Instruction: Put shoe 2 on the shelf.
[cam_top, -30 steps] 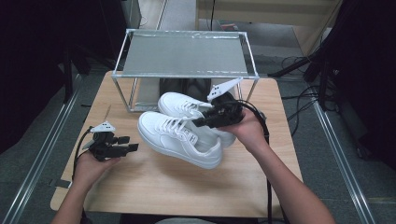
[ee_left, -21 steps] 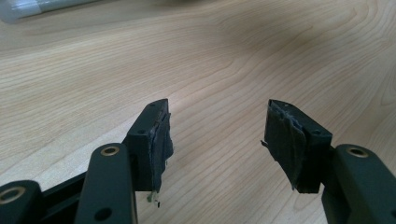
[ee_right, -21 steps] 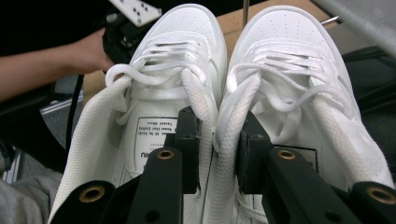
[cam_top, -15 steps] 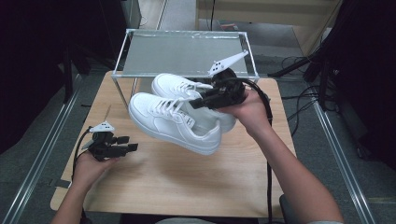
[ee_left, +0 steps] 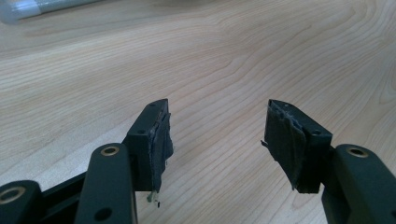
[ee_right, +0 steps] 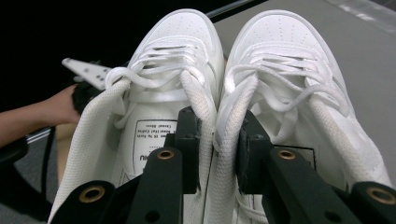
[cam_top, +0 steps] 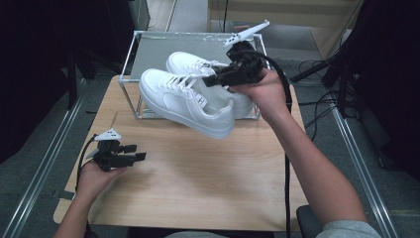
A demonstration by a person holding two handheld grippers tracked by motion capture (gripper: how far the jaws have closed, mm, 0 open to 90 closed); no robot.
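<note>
Pale wooden table (cam_top: 198, 188) below, grain running crosswise. Metal-framed rack (cam_top: 130, 59) with a grey top shelf standing at the far edge. Dark cables (cam_top: 317, 64) strewn over grey floor (cam_top: 356, 148) off to the right. Metal rails (cam_top: 44, 163) flanking both sides.

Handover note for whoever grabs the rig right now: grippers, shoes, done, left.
Right gripper: shut on the pair of white sneakers, one jaw inside each shoe, pinching the two inner collars together. Pair is in the air, over the front edge of the metal-framed rack at the far end of the wooden table.
Left gripper: open, empty, low over the table near its left edge.
Done: both shoes gripped and off the table.
Left: probably set the pair on the rack, release.
</note>
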